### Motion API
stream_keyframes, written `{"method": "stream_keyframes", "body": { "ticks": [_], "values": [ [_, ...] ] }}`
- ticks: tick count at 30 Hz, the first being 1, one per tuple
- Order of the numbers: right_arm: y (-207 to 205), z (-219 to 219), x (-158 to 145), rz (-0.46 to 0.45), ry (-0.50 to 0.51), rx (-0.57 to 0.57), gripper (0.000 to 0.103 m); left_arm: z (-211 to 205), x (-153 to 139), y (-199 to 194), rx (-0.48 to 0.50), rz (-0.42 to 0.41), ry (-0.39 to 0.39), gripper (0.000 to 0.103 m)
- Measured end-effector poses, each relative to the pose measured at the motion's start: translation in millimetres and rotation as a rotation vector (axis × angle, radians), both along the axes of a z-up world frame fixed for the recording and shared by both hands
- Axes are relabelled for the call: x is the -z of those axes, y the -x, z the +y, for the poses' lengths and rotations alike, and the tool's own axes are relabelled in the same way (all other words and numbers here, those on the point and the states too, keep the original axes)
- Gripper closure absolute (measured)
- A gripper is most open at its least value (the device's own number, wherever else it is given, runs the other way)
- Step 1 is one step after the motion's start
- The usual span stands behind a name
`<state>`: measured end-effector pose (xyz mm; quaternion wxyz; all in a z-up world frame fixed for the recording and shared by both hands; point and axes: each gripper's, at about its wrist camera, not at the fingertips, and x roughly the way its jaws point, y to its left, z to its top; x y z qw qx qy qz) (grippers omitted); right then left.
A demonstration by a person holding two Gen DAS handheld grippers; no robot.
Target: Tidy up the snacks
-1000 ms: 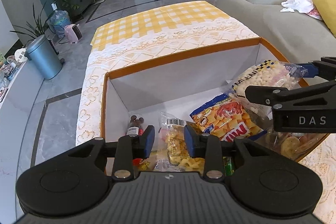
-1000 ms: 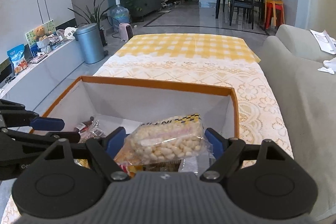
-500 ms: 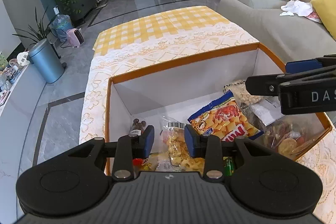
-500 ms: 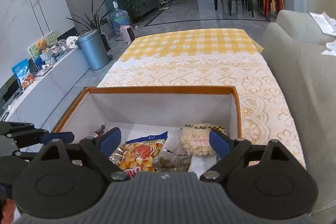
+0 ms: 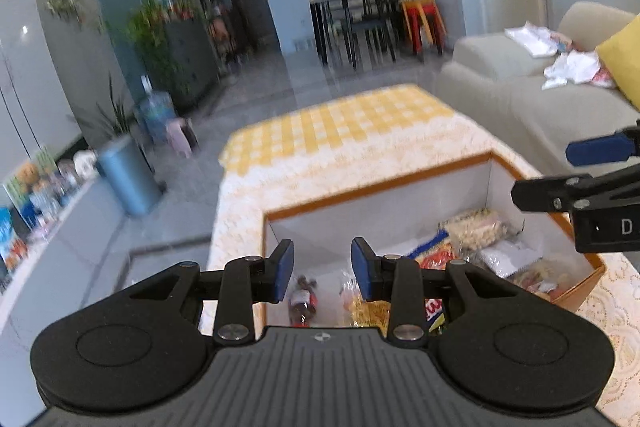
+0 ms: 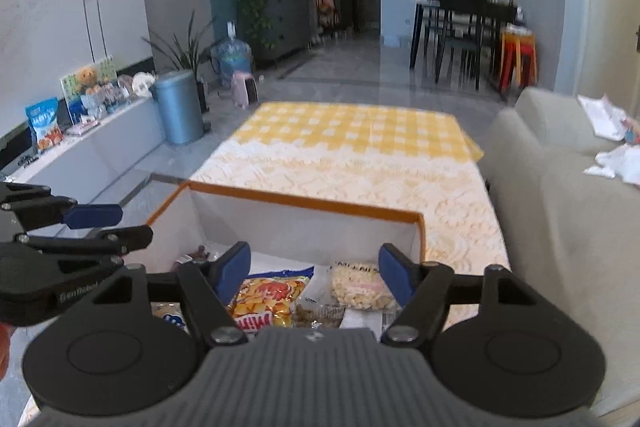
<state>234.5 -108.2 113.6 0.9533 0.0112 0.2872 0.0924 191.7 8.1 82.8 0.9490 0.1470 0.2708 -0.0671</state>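
Note:
An orange-rimmed white box (image 5: 376, 187) (image 6: 304, 203) sits on the lace-covered table and holds several snack packs. The clear bag of white puffs (image 6: 358, 287) (image 5: 474, 229) lies at the box's right side. An orange chip bag (image 6: 268, 297) (image 5: 434, 255) lies in the middle, and a small dark bottle (image 5: 303, 297) lies at the left. My left gripper (image 5: 322, 273) is open and empty above the box's near left corner. My right gripper (image 6: 314, 271) is wide open and empty above the box, over the puffs and chips.
A yellow checked cloth (image 6: 352, 127) covers the table's far half. A grey sofa (image 6: 560, 195) runs along the right, with a yellow cushion (image 5: 624, 59). A blue bin (image 6: 178, 111) and a low shelf with items stand on the left.
The right gripper opened and let the bag of puffs drop into the box. Both grippers have since risen and pulled back from the box.

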Motion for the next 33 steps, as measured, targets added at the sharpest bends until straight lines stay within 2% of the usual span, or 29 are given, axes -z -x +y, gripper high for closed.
{"method": "stream_keyframes", "body": {
  "ticks": [1, 3, 5, 7, 12, 14, 20, 24, 29, 33],
  "values": [
    [7.8, -1.4, -3.0, -0.01, -0.009, -0.002, 0.034, 0.3, -3.1, 7.6, 0.003, -0.031, 0.0, 0.061],
    [24.8, -4.1, -8.4, -0.045, -0.015, 0.003, 0.04, 2.3, -9.2, 26.4, 0.007, -0.102, 0.015, 0.051],
    [44.0, -3.8, -12.5, -0.082, 0.007, 0.022, 0.04, 4.6, -14.9, 42.1, 0.017, -0.145, 0.048, 0.04],
    [65.2, -2.8, -14.9, -0.124, 0.016, 0.027, 0.041, 6.2, -20.2, 58.4, 0.024, -0.17, 0.067, 0.034],
    [119.5, 1.2, -11.1, -0.195, 0.017, 0.049, 0.041, 17.6, -22.1, 103.3, 0.033, -0.27, 0.165, 0.032],
    [139.6, 3.1, -4.4, -0.205, 0.016, 0.069, 0.041, 21.1, -18.2, 114.6, 0.02, -0.286, 0.183, 0.029],
    [178.2, 10.0, 16.3, -0.178, -0.054, 0.078, 0.041, 28.4, 1.7, 127.1, -0.027, -0.214, 0.235, 0.029],
    [195.8, 17.4, 30.9, -0.166, -0.036, 0.1, 0.041, 33.5, 17.3, 132.7, -0.04, -0.15, 0.268, 0.029],
    [206.4, 21.7, 49.7, -0.155, -0.021, 0.094, 0.041, 29.3, 32.8, 139.3, -0.041, -0.113, 0.259, 0.029],
    [210.0, 17.7, 62.1, -0.155, -0.055, 0.085, 0.041, 25.7, 47.0, 140.6, -0.053, -0.076, 0.247, 0.029]
  ]
}}
